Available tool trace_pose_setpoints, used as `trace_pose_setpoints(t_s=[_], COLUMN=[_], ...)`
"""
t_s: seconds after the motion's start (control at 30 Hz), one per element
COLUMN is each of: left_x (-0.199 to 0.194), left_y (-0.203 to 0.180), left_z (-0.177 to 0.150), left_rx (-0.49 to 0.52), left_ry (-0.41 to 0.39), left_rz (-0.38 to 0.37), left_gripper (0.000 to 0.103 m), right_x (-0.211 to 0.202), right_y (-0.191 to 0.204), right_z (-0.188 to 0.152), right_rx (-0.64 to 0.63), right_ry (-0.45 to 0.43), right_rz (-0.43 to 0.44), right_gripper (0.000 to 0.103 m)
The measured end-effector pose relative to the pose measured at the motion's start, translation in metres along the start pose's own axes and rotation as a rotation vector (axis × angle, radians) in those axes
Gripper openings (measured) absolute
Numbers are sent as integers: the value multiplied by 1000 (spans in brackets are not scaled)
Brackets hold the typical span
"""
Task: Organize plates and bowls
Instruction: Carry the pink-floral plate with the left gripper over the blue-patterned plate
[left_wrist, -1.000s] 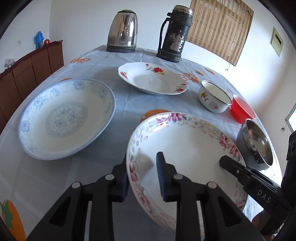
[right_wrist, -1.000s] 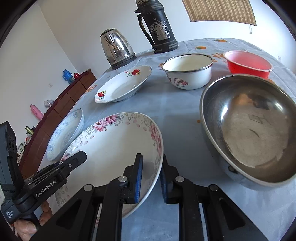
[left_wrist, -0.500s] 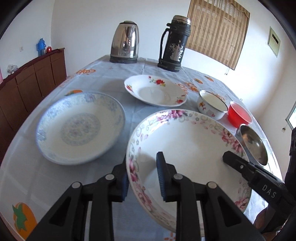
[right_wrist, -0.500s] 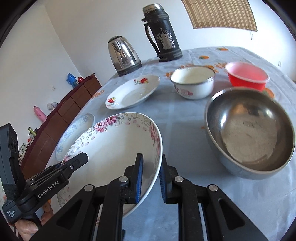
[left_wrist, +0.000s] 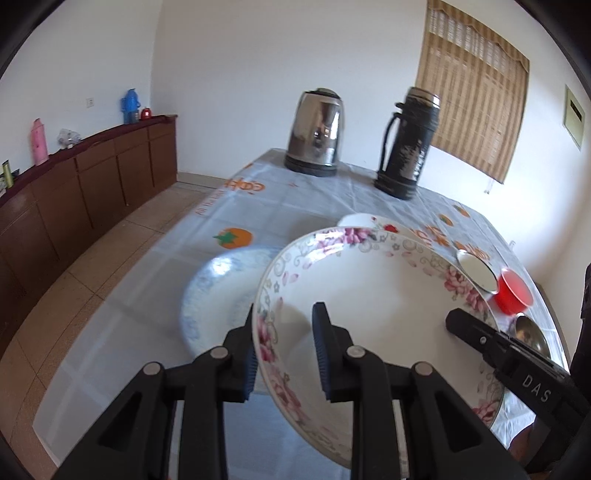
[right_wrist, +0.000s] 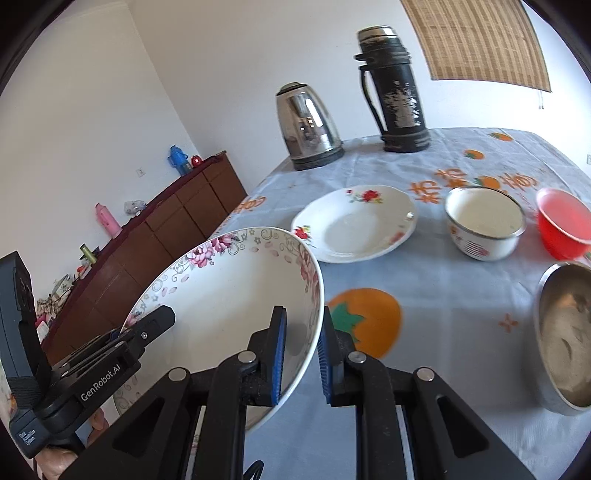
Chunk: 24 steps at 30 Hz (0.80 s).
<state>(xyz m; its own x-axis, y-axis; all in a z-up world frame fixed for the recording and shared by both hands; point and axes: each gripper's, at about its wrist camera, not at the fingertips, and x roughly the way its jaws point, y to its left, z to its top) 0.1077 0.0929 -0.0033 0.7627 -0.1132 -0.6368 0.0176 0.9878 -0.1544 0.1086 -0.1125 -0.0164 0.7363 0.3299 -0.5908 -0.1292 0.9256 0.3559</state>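
Both grippers hold a large pink-flowered plate (left_wrist: 373, 306) in the air above the table. My left gripper (left_wrist: 284, 354) is shut on its left rim; my right gripper (right_wrist: 301, 354) is shut on its right rim (right_wrist: 310, 295). A blue-patterned plate (left_wrist: 221, 291) lies on the table below and left of the held plate, partly hidden by it. A white plate with red flowers (right_wrist: 354, 223) lies further back. A white enamel bowl (right_wrist: 484, 225), a red bowl (right_wrist: 563, 223) and a steel bowl (right_wrist: 565, 336) stand to the right.
A steel kettle (right_wrist: 308, 127) and a dark thermos (right_wrist: 395, 92) stand at the table's far end. A brown sideboard (left_wrist: 74, 195) with small items runs along the left wall. The tablecloth (right_wrist: 424, 302) has orange fruit prints.
Both grippers have lifted the flowered plate well above the table and carried it left, so it now overlaps the blue plate. The table's objects look lower and farther.
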Motion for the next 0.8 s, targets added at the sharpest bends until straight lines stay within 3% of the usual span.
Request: trace_pose_setpoints(t_s=[0.47, 0.8], left_x=[39, 73], left_y=[67, 72], left_z=[8, 0], left_rx=[-78, -89], left_ry=[23, 74], left_rz=[84, 94], left_gripper=[24, 24], right_x=[79, 114], right_y=[49, 48], right_z=[8, 3], right_rx=[-22, -30], right_ry=[59, 106], right_rz=[39, 0], right_gripper=[18, 18])
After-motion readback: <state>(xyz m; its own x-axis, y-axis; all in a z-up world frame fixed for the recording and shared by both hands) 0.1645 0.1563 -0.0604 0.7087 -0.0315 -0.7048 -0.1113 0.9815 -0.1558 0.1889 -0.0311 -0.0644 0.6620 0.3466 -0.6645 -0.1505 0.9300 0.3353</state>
